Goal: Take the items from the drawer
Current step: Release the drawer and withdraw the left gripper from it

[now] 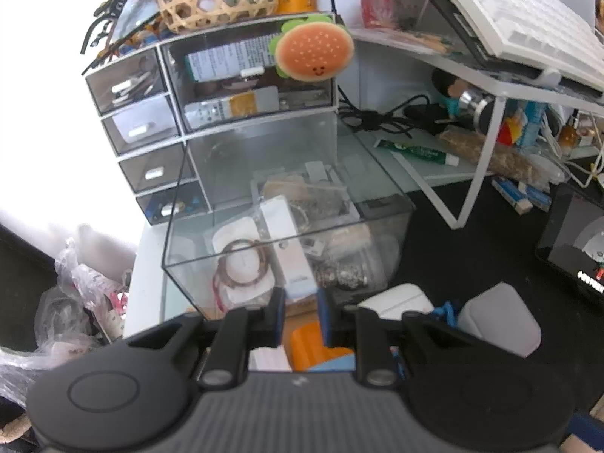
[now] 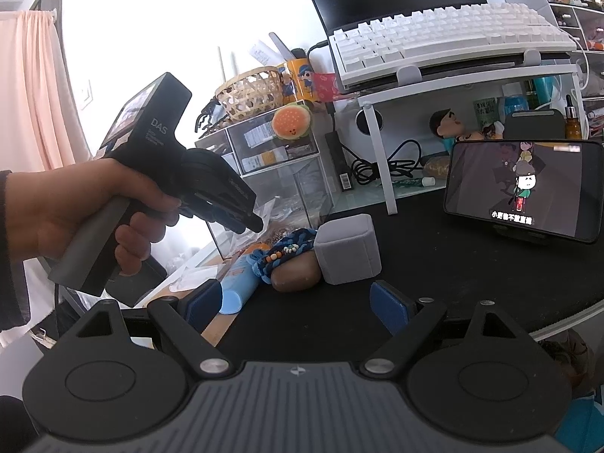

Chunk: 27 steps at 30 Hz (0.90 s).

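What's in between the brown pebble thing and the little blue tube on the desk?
In the right wrist view, a blue braided cord with beads lies between the brown stone and the blue tube.

Left gripper jaws narrowly apart; right gripper jaws wide.

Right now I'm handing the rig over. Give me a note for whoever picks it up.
Left hand-held gripper: fingers narrowly apart either side of the near end of the white box, at the open clear drawer; can't tell if it is clamped.
Right hand-held gripper: open, empty, over the black mat.
On the mat: grey box, braided cord, brown oval piece.
In the drawer: bracelet, silvery bits.
Left to do: lift out the white box, then the rest.
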Tool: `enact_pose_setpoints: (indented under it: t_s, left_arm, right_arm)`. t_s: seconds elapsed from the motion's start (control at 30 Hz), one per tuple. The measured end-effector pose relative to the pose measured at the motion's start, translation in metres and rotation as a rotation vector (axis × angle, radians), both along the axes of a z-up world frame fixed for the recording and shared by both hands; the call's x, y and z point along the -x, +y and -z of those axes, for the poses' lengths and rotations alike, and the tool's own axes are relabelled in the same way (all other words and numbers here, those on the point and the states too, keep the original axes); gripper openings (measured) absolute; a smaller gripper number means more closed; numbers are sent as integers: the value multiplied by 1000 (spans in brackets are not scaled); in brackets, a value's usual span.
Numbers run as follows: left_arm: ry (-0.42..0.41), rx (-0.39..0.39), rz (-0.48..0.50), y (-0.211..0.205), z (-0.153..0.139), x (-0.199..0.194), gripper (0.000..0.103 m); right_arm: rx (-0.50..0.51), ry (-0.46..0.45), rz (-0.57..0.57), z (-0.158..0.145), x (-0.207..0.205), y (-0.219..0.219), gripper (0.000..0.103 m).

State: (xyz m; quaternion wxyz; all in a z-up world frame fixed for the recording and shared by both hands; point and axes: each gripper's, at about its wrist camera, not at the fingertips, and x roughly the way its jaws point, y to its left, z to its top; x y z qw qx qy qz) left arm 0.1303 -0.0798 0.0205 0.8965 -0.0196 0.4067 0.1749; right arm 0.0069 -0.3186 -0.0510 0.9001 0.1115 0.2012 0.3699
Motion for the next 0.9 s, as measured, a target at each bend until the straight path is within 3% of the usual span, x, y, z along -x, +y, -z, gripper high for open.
enact_pose_setpoints:
  t_s: [0.17,0.4,0.5,0.6,0.9]
  left_arm:
    - [-4,5,21,-7,-4,6,22]
    - [-29,7,24,-8,-10,16,41]
    - [-34,11,22,-5,-12,22,43]
    - [-40,11,28,-3,-15,27,54]
    - [-70,23,46,10,-25,42,64]
  right_arm:
    - [3,-3,0,-1,1,1,89]
    - [8,-8,-1,-2,3,4,89]
    - [11,-10,-1,-3,4,5,89]
    - [13,-12,-1,-4,5,6,89]
    - [37,-19,4,-3,6,9,89]
